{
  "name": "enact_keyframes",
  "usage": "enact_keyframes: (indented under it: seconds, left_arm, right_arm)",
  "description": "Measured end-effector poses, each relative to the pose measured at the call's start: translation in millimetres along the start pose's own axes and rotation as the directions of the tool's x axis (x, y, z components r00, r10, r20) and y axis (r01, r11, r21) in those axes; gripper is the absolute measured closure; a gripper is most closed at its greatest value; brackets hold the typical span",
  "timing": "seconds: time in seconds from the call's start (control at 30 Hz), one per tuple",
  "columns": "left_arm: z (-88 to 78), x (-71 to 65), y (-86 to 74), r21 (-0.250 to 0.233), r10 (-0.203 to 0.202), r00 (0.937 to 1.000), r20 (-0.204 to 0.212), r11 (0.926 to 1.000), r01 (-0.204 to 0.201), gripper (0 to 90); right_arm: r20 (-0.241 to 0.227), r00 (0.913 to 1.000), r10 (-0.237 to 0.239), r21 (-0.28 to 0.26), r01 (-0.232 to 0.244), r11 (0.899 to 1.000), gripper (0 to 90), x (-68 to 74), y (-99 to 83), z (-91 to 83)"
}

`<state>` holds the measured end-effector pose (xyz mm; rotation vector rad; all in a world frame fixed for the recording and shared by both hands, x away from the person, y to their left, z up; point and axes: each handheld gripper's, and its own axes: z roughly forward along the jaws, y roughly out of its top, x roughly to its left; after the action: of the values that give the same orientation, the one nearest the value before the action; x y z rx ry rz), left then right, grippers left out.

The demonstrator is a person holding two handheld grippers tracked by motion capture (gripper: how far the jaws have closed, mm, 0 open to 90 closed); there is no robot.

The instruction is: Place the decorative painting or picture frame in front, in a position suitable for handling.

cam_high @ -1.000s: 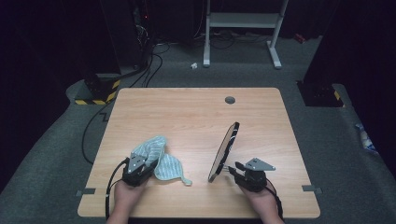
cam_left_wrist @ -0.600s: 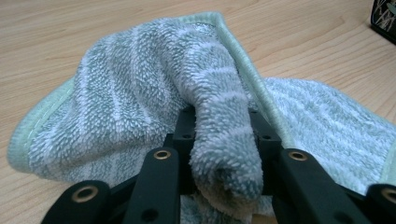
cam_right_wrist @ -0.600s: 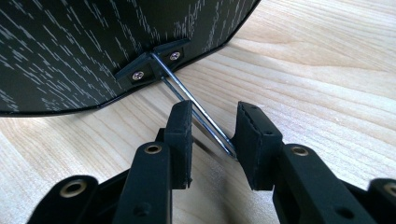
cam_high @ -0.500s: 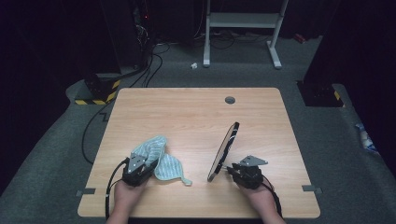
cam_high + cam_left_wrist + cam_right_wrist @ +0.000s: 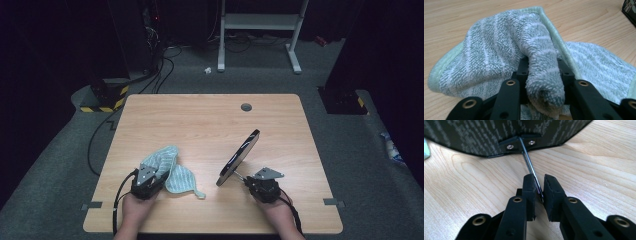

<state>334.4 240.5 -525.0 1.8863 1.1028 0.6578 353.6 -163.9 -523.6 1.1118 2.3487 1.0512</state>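
Left gripper [image 5: 148, 181] sits at the near left of the wooden surface [image 5: 200, 125], and its jaws are clamped on a bunched fold of the striped green cloth [image 5: 170, 170]; in the left gripper view that fold [image 5: 544, 75] stands up thick between the two black jaws, with the rest of the cloth spread flat on the surface beyond and to both sides. Over at the near right, the right gripper [image 5: 260, 186] is at the thin metal rod [image 5: 530, 167] that comes off the back of the dark panel [image 5: 240, 156]. The panel stands tilted on its edge, right of the cloth and well apart from it. Those right jaws have just been closing, with the rod between them; it lies against one pad, a narrow gap shows at the other, so whether they grip it I cannot tell.
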Motion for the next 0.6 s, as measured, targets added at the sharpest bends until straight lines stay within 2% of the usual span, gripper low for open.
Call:
enact_keyframes:
  seconds: [0.4,0.5,0.6]
  left_arm:
    - [0.0,-0.3,0.0,0.0,0.004,1.0,0.003,1.0,-0.004,69.5]
    - [0.0,-0.3,0.0,0.0,0.004,1.0,0.003,1.0,-0.004,69.6]
    - [0.0,-0.4,-0.1,0.0,0.003,1.0,0.003,1.0,-0.003,69.7]
  right_arm:
    - [0.043,0.999,0.005,0.001,-0.005,1.0,87.1,-4.4,-0.7,-1.0]
    - [0.062,0.9979,0.019,0.0,-0.019,1.0,87.8,-8.2,-1.7,-2.3]
    - [0.058,0.9977,0.034,0.0,-0.034,0.999,87.3,-11.2,-2.2,-2.9]
